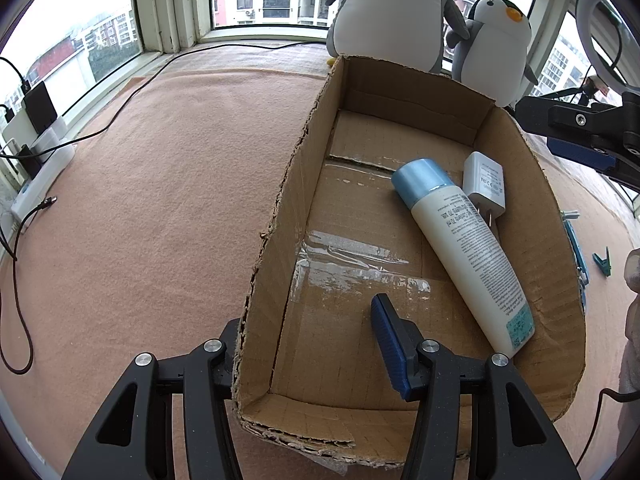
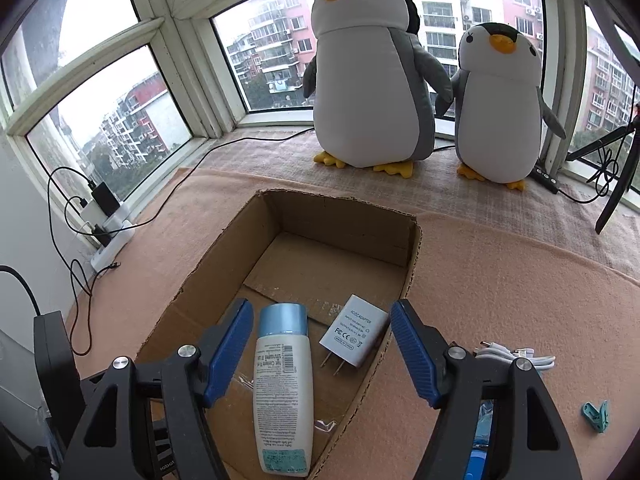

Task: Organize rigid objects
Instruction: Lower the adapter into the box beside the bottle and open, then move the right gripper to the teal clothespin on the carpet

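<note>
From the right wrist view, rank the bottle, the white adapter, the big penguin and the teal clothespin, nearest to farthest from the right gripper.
1. Bottle: lying in the cardboard box, between the open right gripper fingers.
2. White adapter: in the box, just right of the bottle.
3. Teal clothespin: on the cloth, far right.
4. Big penguin: at the window.

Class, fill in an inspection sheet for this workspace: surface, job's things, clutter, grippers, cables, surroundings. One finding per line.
Surface: pink felt cloth covering the ledge.
Job's things: cardboard box open on top; bottle with blue cap lying flat inside; white adapter lying beside it, prongs toward the camera.
Clutter: teal clip and coiled white cord on the cloth, outside the box.
Grippers: left gripper open, straddling the box's left wall; right gripper open, above the bottle.
Cables: black cable running to a power strip.
Surroundings: two plush penguins before windows.
</note>
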The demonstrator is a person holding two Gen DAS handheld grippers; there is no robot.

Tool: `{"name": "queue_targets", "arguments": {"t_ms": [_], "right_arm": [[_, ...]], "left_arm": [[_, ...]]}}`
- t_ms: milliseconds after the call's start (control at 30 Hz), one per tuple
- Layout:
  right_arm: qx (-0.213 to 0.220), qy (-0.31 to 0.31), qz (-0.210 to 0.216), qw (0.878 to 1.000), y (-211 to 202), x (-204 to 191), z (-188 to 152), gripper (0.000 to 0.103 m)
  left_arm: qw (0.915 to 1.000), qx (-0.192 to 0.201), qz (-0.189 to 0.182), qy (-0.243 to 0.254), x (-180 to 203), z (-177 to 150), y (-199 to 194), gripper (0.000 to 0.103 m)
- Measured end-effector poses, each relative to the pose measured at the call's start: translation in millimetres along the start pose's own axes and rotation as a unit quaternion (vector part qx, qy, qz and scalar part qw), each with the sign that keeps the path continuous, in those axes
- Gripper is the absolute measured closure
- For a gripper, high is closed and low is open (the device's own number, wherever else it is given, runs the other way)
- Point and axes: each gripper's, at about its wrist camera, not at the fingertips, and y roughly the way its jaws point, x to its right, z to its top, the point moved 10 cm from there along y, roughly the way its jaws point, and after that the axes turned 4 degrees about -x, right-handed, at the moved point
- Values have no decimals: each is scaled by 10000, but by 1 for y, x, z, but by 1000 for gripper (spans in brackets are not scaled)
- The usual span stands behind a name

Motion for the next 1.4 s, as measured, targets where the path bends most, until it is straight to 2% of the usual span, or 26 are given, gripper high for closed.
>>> {"name": "queue_targets", "arguments": {"t_ms": [133, 367, 567, 867, 1033, 1167, 1400], "right_arm": [[10, 179, 119, 9998, -7, 10, -4, 35], [105, 368, 30, 9993, -32, 39, -18, 35], [187, 745, -165, 9969, -62, 85, -37, 35], [231, 1368, -732, 9876, -96, 170, -71, 35], [73, 1429, -1250, 9818, -102, 214, -93, 35], [-147, 1432, -1464, 9787, -99, 240, -111, 35], [-468, 1155, -1634, 9787, -79, 252, -125, 35]], "left_arm": [[10000, 1, -1, 2, 0, 0, 0, 47], [10000, 0, -1, 2, 0, 0, 0, 47], [10000, 1, -2, 3, 0, 0, 0, 47], [10000, 0, -5, 1, 0, 0, 0, 47], [10000, 1, -1, 0, 0, 0, 0, 47], [10000, 1, -3, 1, 0, 0, 0, 47], [10000, -14, 16, 8, 1, 0, 1, 47]]}}
